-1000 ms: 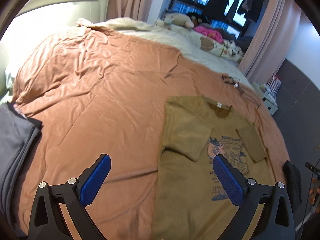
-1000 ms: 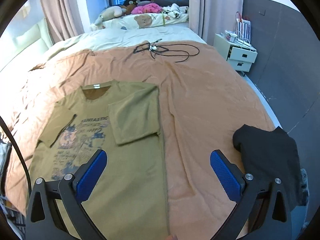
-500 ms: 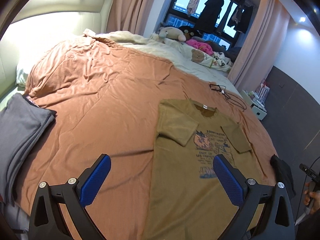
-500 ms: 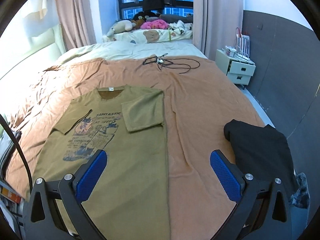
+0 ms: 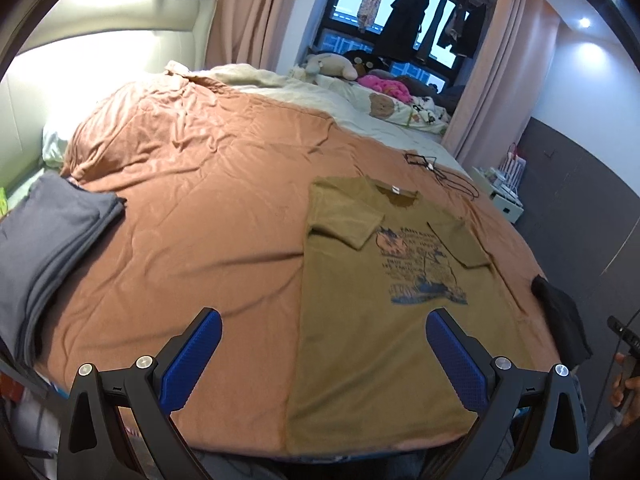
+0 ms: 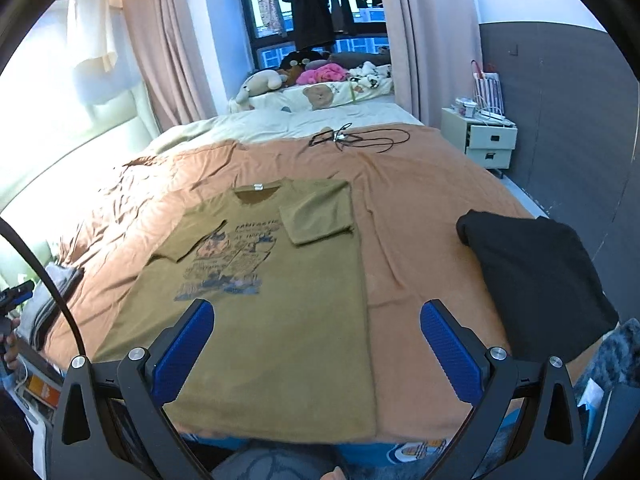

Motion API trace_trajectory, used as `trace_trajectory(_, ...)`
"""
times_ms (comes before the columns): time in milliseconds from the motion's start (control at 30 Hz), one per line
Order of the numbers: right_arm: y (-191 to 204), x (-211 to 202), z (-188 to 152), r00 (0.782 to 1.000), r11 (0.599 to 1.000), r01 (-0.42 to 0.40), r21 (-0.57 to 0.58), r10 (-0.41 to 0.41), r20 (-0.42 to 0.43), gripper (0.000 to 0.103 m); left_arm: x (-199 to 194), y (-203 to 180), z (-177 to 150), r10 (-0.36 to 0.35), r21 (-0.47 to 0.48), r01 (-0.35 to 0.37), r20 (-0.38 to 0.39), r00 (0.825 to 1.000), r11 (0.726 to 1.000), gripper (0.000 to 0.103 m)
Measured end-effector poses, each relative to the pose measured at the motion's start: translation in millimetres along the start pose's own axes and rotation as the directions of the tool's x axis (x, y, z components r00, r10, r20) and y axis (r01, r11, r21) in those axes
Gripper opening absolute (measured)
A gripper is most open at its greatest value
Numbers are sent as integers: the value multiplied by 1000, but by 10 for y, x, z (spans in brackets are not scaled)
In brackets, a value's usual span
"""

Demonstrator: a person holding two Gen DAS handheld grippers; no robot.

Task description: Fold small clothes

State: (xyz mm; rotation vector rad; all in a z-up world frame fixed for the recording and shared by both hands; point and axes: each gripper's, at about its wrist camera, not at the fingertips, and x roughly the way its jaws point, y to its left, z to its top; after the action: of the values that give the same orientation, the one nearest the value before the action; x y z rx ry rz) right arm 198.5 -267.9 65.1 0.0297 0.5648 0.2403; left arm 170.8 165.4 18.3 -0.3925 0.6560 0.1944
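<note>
An olive T-shirt (image 5: 380,320) (image 6: 280,312) with a blue print lies flat, face up, on the orange bedspread (image 5: 200,200) (image 6: 420,208). Both its short sleeves are folded inward over the chest. Its hem reaches the near edge of the bed. My left gripper (image 5: 322,352) hangs open above the near edge, over the shirt's left side, holding nothing. Over the shirt's right edge near the hem, my right gripper (image 6: 316,344) is open and holds nothing either.
Folded grey clothes (image 5: 44,248) are stacked at the bed's left edge. A black garment (image 6: 536,276) (image 5: 560,316) lies at the right edge. Black cables (image 6: 360,138) rest farther up the bed. Plush toys (image 6: 304,76) and a white nightstand (image 6: 484,140) are beyond.
Both grippers have pulled back toward the foot of the bed and risen, so the whole shirt and the bed's near edge now show. The shirt has not moved.
</note>
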Motion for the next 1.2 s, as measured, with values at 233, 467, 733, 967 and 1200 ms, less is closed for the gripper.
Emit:
trace_trajectory(233, -42, -148, -329, 1000, 1000, 12, 2, -12, 1, 103, -89, 54, -276, 23, 12, -23, 5, 1000, 1000, 103)
trace_trajectory(467, -141, -59, -618, 1000, 999, 15, 47, -13, -25, 103, 69, 197, -616, 25, 2, -24, -45, 999, 1000, 101)
trace_trajectory(733, -270, 101, -821, 998, 994, -17, 111, 24, -62, 103, 332, 465, -899, 4, -82, -14, -132, 991, 997, 80)
trace_trajectory(967, -428, 356, -910, 992, 982, -22, 187, 44, -118, 98, 581, 710, -1006, -54, -199, 13, -202, 978, 980, 65)
trace_trajectory(1200, -573, 542, -881, 986, 969, -21, 246, 60, -154, 91, 796, 734, -981, -91, -243, 30, -243, 966, 970, 53)
